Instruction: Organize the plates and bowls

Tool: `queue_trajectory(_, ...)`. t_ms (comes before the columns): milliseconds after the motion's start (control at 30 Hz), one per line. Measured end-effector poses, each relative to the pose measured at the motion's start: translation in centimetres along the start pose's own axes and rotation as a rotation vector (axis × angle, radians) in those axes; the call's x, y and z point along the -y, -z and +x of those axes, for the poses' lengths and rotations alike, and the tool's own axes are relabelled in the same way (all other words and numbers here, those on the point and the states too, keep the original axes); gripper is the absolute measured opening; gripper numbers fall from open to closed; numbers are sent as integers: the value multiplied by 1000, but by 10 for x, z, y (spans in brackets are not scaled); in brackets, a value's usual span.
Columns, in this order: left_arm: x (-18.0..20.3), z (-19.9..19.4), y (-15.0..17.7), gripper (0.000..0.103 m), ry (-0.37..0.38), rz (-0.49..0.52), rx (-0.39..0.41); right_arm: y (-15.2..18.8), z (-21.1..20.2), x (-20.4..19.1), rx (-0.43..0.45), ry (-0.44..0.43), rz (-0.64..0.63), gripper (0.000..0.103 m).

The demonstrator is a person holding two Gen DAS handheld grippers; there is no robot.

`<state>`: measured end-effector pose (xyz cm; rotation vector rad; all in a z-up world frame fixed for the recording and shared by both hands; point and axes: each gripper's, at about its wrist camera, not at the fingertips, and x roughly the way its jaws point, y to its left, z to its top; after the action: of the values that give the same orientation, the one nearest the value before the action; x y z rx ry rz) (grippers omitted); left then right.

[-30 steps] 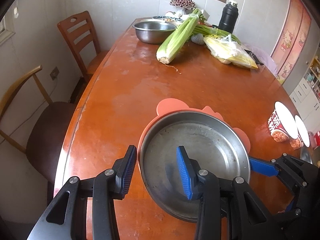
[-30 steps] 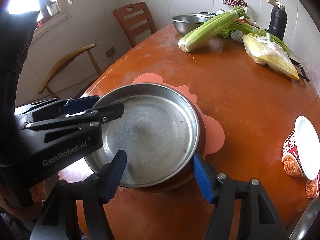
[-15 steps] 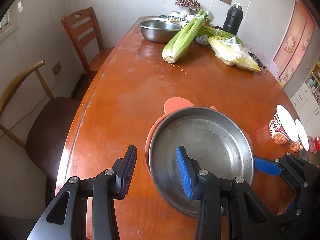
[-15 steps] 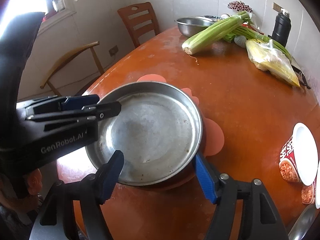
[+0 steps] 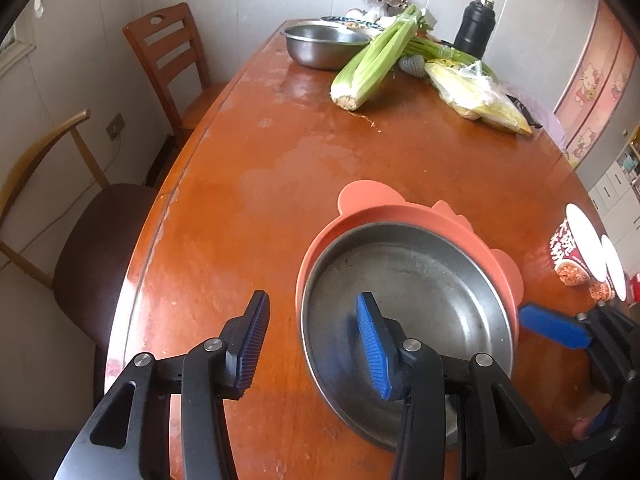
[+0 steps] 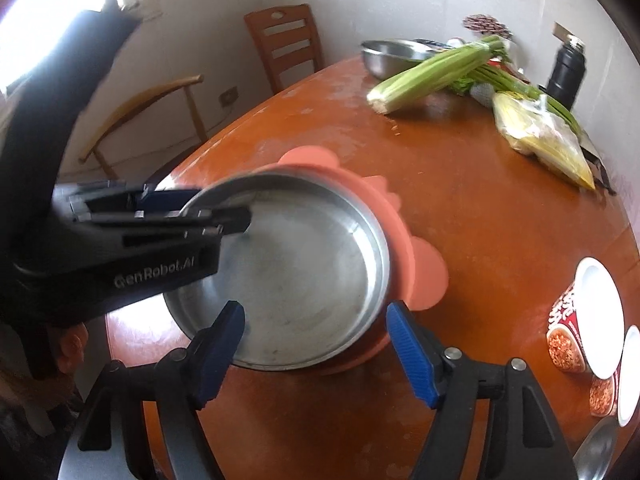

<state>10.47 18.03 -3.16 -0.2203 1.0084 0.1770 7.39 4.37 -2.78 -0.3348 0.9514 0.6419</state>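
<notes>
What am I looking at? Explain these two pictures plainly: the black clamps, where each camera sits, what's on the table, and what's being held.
No robot here: a person holds a two-finger clamp in each hand. Each clamp carries a wide-angle camera that looks along its fingers, so one picture comes from the left gripper and the other from the right gripper.

On the table a steel pan sits on a pink plate. Farther off lie celery, a steel bowl, a bag, a flask and noodle cups.

Nothing is held. Both grippers' jaws have just been opening. Each pair straddles the pan's rim without pressing on it.
</notes>
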Motion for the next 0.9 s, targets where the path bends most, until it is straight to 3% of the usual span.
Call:
queue_trajectory(367, -2, 2, -2, 47, -8, -20, 0, 1, -9, 20, 19, -7, 69, 75)
queue_trajectory(733, -22, -35, 15, 47, 44, -110, 34, 17, -25, 40, 22, -44, 121, 75)
queue_trajectory(900, -26, -27, 24, 47, 82, -132, 2, 22, -19, 46, 3, -53, 149, 75)
